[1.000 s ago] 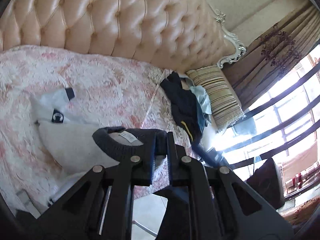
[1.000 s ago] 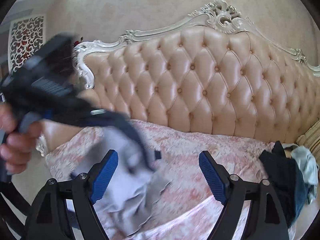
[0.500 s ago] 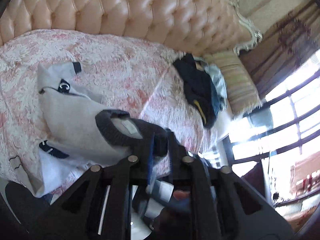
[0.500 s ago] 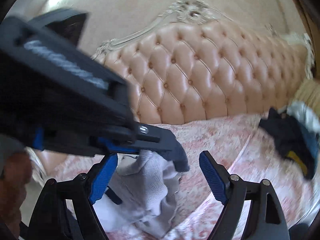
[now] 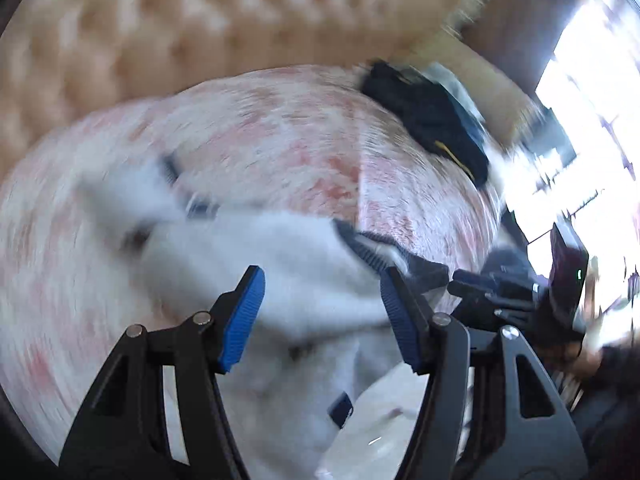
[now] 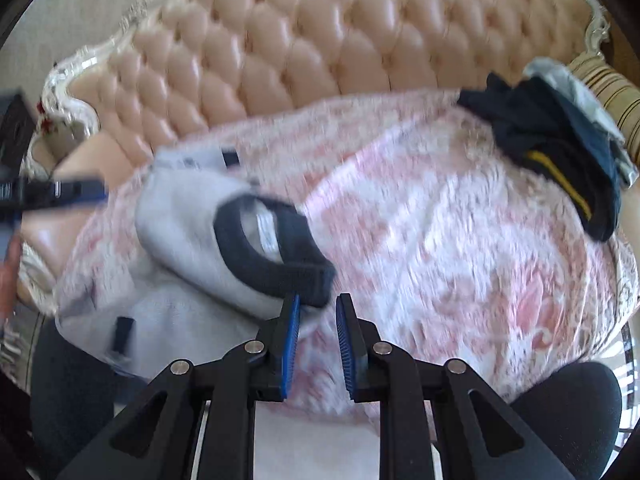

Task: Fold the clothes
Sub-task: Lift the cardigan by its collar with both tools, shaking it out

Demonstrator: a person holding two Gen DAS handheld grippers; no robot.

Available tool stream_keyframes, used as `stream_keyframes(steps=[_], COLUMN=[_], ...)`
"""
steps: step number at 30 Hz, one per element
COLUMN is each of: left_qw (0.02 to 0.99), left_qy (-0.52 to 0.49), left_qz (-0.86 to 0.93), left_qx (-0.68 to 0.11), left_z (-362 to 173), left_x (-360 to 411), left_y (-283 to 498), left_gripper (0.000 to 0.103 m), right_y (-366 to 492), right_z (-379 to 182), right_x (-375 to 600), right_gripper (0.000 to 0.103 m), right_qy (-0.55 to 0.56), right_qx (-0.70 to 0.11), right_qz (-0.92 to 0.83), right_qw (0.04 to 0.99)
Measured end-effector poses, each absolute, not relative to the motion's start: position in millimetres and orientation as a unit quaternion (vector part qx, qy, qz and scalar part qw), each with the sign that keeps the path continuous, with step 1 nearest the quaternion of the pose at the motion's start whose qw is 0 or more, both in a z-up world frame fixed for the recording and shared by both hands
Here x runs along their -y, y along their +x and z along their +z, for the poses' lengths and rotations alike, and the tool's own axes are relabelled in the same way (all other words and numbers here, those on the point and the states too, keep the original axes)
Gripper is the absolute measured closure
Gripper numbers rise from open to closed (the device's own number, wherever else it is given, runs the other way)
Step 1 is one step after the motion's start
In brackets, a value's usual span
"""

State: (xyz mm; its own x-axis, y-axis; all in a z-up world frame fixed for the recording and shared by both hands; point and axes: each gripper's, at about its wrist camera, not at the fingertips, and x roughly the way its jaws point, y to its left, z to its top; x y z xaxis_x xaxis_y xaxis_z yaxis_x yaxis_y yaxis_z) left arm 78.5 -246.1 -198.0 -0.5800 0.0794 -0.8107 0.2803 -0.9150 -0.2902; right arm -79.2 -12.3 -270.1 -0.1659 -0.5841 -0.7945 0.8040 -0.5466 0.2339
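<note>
Blur across the left wrist view; left gripper (image 5: 320, 316) has its blue-padded fingers spread wide with nothing between them, hovering over a white knit sweater with dark navy ribbed collar (image 5: 280, 264) that lies on the pink-and-white floral bedspread (image 5: 288, 148). Sweater collar (image 5: 368, 248) sits near the right fingertip, and the other gripper's black body (image 5: 500, 296) shows just past it at the right. Pile of dark navy clothes with a yellow stripe (image 5: 436, 128) sits well apart, toward the beige tufted leather headboard (image 5: 200, 28) and bright window (image 5: 592, 120). Right wrist view: right gripper (image 6: 317, 312) has fingers narrowed to a small gap; the collar (image 6: 272, 256) edge touches the left blue pad, but cannot tell whether fabric is actually pinched. Sweater (image 6: 180, 216) is crumpled on the left part of the bedspread (image 6: 460, 260), a sleeve cuff (image 6: 124, 332) near the bed's front edge. Left gripper (image 6: 52, 192) appears blurred at far left. Dark clothes pile (image 6: 552, 140) lies at upper right beside a striped pillow (image 6: 612, 96), below the headboard (image 6: 320, 32).
</note>
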Motion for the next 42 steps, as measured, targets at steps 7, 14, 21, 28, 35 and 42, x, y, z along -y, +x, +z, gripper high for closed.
stream_keyframes(steps=[7,14,21,28,35,42], left_qw=[-0.131,-0.238,-0.303,-0.268,-0.097,0.046], left_qy=[0.56,0.648,0.669,0.638,0.437,0.288], left_qz=[-0.812,-0.716,-0.665,-0.713,-0.885,-0.955], left_qx=[-0.097,-0.108,-0.136,-0.113,-0.131,-0.063], left_z=[-224,-288,-313,-275,-98,59], left_x=[273,275,274,270,315,305], left_y=[-23,-79,-93,-63,16,122], left_gripper=[0.039,0.039,0.088,0.089,0.089,0.09], right_y=[-90,-93,-95,-96,-95,-82], right_z=[-281,-287,-302,-290,-183,-24], right_x=[24,31,45,53,67,101], right_gripper=[0.039,0.013,0.096,0.096,0.096,0.096], right_qy=[0.494,0.491,0.497,0.49,0.369,0.208], right_qx=[-0.097,-0.067,-0.074,-0.09,-0.118,-0.11], right_qz=[-0.711,-0.69,-0.676,-0.693,-0.756,-0.797], right_qw=[0.49,0.528,0.539,0.521,0.528,0.557])
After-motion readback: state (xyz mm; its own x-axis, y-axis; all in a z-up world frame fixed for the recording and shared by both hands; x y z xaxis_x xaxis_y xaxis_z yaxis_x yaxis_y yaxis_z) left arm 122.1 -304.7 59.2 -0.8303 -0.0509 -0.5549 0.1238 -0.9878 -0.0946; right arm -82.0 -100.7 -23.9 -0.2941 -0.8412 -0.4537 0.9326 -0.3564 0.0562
